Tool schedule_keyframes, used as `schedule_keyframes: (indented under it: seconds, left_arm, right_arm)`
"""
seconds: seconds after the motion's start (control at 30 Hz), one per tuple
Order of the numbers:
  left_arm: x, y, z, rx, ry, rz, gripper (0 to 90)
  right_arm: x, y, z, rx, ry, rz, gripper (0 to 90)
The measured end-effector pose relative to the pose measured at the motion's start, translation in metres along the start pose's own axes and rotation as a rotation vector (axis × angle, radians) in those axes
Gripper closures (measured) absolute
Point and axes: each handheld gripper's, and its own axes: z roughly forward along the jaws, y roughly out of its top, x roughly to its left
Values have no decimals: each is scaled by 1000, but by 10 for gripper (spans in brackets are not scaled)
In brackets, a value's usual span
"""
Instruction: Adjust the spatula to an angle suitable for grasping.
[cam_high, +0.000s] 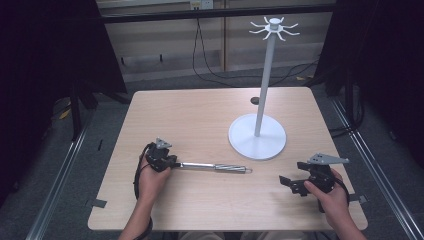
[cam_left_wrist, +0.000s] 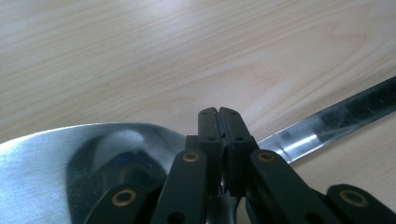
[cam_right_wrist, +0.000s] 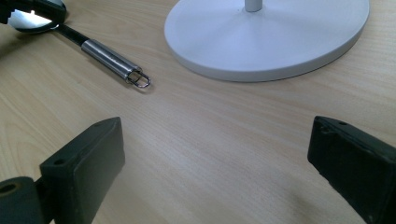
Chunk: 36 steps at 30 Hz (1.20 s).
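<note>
Beyond the spoon (cam_high: 212, 166), a white stand (cam_high: 258, 136).

Polished metal spoon (cam_left_wrist: 93, 158), its bowl mirror-bright and glossy, lies pinched between the matt black plastic jaws of the left gripper (cam_left_wrist: 218, 114), which carry brass-coloured rivets. Its handle (cam_right_wrist: 109, 58) looks like brushed steel, ending in a thin wire loop. Under the jaws, the counter (cam_high: 200, 115) shows pale wood grain with a smooth, faintly shiny finish. Beyond the right gripper (cam_right_wrist: 215, 154), whose blocky jaws look dull and slightly rough, the stand (cam_right_wrist: 266, 37) is smooth, matt white.
</note>
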Motion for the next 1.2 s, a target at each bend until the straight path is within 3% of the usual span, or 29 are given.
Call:
schedule_keyframes:
  seconds: [0.37,0.73,1.1,1.2]
  left_arm:
    - [-4,-13,-12,14,-21,-12,889]
    - [-14,-27,-25,24,-28,1,898]
    - [-14,-40,-37,30,-59,-16,899]
    - [-12,-41,-40,41,-68,0,892]
  right_arm:
    - [1,4,5,3,4,-14,36]
    - [11,18,29,15,39,-69,36]
    - [23,31,49,35,77,-113,36]
    - [25,33,52,33,83,-115,36]
